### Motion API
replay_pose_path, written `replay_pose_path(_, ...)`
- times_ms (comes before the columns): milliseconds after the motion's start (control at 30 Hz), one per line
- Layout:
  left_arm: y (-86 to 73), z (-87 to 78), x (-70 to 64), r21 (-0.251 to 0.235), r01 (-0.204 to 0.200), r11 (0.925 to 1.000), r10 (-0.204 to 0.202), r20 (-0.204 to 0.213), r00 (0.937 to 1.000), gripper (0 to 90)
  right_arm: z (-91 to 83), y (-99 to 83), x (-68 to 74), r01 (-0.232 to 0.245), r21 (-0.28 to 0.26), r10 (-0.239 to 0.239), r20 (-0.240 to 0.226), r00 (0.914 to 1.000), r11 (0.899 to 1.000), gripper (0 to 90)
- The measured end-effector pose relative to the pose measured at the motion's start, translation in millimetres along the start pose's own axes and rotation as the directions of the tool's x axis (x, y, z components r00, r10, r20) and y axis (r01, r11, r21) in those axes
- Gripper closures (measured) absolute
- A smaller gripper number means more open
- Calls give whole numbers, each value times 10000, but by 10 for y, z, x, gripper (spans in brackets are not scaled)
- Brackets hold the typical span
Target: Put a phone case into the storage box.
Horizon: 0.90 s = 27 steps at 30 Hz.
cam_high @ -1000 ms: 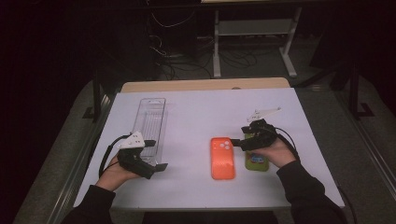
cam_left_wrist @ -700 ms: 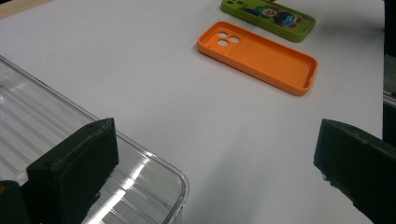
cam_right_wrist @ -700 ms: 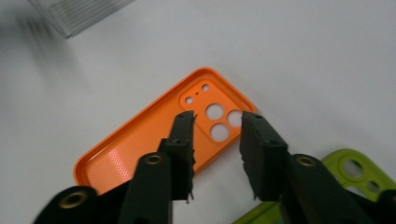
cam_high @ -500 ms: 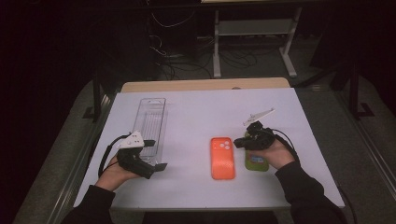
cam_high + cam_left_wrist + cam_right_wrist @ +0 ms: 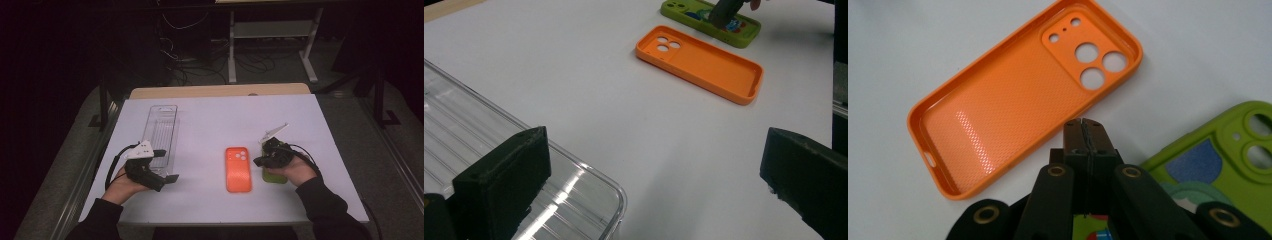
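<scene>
Right gripper view: right gripper (image 5: 1083, 131) jaws closed, empty, above green phone case (image 5: 1218, 165) beside orange case (image 5: 1018, 95).

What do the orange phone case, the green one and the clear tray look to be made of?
Orange phone case: likely soft silicone or rubbery plastic, matte, with a fine dotted texture inside. Green phone case: seemingly the same soft matte material, with a printed coloured picture. Clear tray: rigid transparent plastic, glossy, ribbed floor catching highlights.
</scene>
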State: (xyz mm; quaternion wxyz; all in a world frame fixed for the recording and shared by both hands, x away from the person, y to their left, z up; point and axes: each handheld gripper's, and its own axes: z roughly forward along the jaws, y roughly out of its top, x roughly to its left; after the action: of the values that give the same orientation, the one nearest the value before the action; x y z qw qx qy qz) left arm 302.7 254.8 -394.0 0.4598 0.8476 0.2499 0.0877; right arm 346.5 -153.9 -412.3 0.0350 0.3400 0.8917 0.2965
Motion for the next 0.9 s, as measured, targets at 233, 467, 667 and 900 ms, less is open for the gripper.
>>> replay_pose_path(233, -1, 1, -2, -6, 24, 10000, -24, 15, 10000, 0, 48, -54, 22, 183, 346, -182, -46, 9998, 9992, 883)
replay_pose_path(467, -2, 9, -6, -14, 34, 10000, -34, 21, 10000, 0, 60, -92, 17, 281, 503, -282, 23, 9996, 9983, 883)
replay_pose_path(667, -5, 17, -8, 5, 90, 10000, -90, 37, 10000, 0, 108, -125, 50, 337, 855, -334, -52, 9994, 9958, 884)
replay_pose_path(900, -4, 11, -2, -11, 68, 10000, -68, 19, 10000, 0, 74, -177, 39, 182, 1092, -198, 143, 9997, 9939, 884)
